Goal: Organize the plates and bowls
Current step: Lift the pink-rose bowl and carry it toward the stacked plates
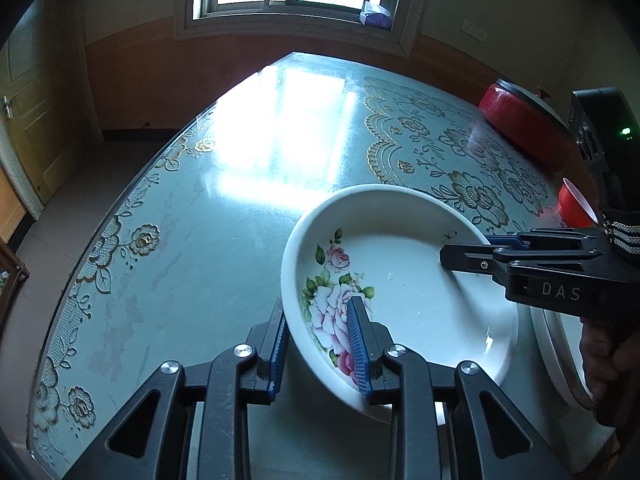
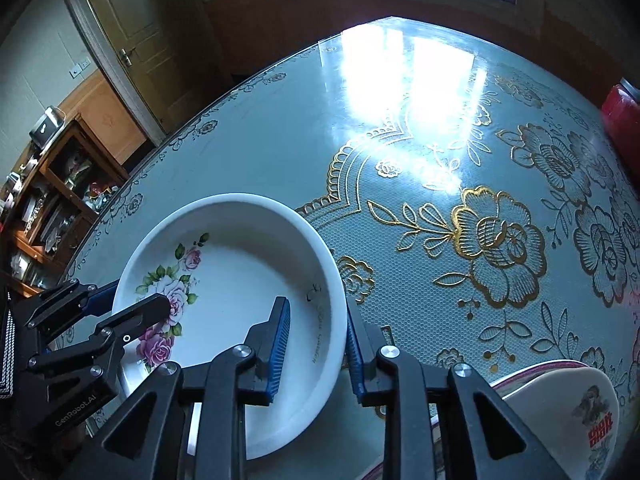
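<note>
A white deep plate (image 1: 420,280) with pink roses painted inside is gripped from both sides above the glass-topped table (image 1: 240,200). My left gripper (image 1: 318,312) is shut on its rose-side rim, one blue pad inside and one outside. My right gripper (image 1: 468,248) clamps the opposite rim from the right. In the right wrist view the same plate (image 2: 248,256) lies at the lower left, with the right gripper (image 2: 317,306) astride its rim and the left gripper (image 2: 138,294) biting the far-left rim. The plate sits tilted.
A white bowl with red print (image 2: 568,408) rests in a pink-rimmed plate at the near right. A red round tin (image 1: 516,116) and a red cup (image 1: 576,204) stand along the table's right side. The table's curved edge runs along the left, with a cabinet (image 2: 52,200) beyond.
</note>
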`<state>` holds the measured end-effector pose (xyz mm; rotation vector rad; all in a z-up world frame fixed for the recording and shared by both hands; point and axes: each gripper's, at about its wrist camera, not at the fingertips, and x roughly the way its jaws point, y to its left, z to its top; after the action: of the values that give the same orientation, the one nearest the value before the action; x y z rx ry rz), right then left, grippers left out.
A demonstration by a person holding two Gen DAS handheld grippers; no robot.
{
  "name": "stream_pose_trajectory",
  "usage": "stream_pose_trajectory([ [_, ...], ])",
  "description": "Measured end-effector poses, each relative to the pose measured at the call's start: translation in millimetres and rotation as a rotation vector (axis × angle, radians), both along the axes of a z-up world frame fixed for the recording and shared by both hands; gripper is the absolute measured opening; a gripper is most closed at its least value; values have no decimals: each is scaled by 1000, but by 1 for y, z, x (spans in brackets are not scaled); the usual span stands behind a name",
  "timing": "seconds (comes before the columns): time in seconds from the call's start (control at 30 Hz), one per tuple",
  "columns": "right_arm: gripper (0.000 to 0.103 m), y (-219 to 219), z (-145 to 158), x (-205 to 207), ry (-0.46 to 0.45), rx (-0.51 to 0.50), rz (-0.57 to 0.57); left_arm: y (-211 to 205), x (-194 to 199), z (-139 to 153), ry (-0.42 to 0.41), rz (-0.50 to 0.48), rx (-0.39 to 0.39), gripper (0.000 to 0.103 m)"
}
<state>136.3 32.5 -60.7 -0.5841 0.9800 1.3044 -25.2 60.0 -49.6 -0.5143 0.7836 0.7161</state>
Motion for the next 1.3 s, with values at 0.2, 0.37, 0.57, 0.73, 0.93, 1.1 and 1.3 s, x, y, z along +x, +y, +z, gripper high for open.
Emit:
stream_pose_trajectory([
  [0.2, 21, 2, -1, -4, 3, -2, 11, -3, -8, 0, -3, 42, -9, 26],
  [0.37, 22, 3, -1, -2, 12, -11, 3, -8, -9, 0, -8, 55, -16, 26],
  [0.57, 21, 0, -1, -6, 7, 3, 4, -9, -11, 3, -14, 68, -10, 26],
  [0.73, 20, -3, -1, -1, 19, 11, -7, -12, -12, 9, -24, 63, 11, 26],
  [0.93, 17, -11, 2, 3, 43, 21, -21, -13, -14, 15, -33, 63, 29, 26],
  [1.1, 17, -16, 5, 6, 60, 31, -31, -14, -17, 21, -51, 59, 42, 26],
  [1.3, 16, -27, 10, 12, 92, 48, -46, -15, -19, 28, -73, 56, 52, 26],
])
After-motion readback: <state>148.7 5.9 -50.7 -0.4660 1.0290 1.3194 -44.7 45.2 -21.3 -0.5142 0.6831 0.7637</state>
